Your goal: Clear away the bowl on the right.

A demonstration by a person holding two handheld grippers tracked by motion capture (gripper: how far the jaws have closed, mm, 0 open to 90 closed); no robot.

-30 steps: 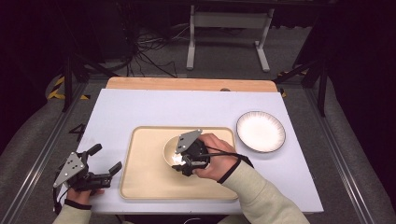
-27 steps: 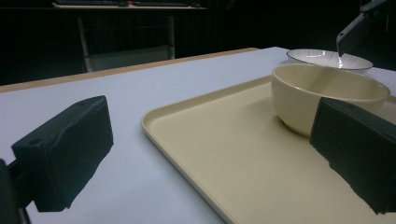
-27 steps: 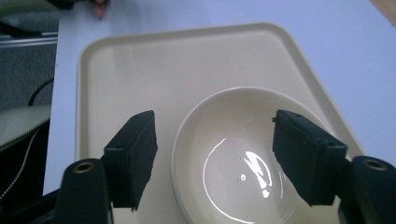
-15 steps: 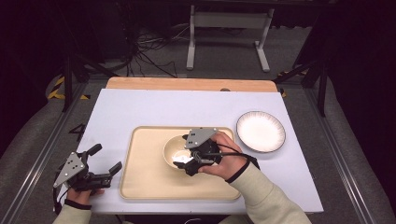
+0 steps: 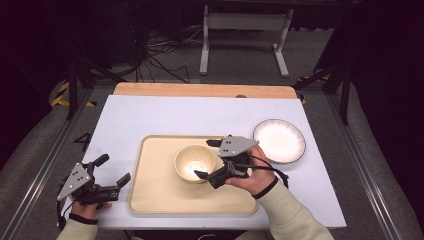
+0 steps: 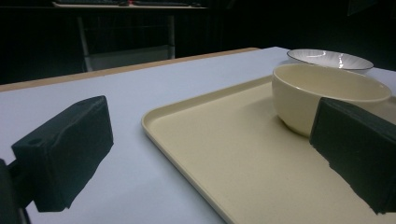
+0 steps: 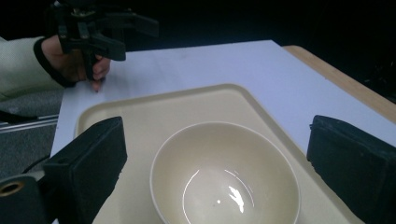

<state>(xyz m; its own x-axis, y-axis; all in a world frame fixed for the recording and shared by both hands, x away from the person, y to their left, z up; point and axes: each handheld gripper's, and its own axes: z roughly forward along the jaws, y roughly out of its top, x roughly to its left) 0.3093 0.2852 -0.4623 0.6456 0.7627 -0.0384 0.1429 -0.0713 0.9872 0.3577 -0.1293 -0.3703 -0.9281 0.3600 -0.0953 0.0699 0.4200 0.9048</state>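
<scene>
A cream bowl [image 5: 194, 162] stands upright and empty in the middle of a cream tray [image 5: 150, 190]. My right gripper [image 5: 204, 158] sits just right of the bowl, pointing left at it. Its jaws have just been opening and stand wide apart, and the pads do not touch the bowl. In the right gripper view the bowl [image 7: 224, 177] lies low between the two black jaws of that gripper [image 7: 219, 163]. My left gripper [image 5: 114, 169] rests open on the table left of the tray, with nothing between its jaws. The left gripper view has the bowl [image 6: 322, 98] on the tray [image 6: 233, 154].
A white plate [image 5: 279, 140] with a dark rim lies on the table right of the tray. The white tabletop [image 5: 165, 115] stretches behind the tray to a wooden strip [image 5: 200, 90] at its far edge. Dark floor, cables and a stand lie beyond.
The right gripper has drawn back to the right from the bowl's rim and its jaws have spread apart. The bowl stays on the tray. The left gripper has not moved.
</scene>
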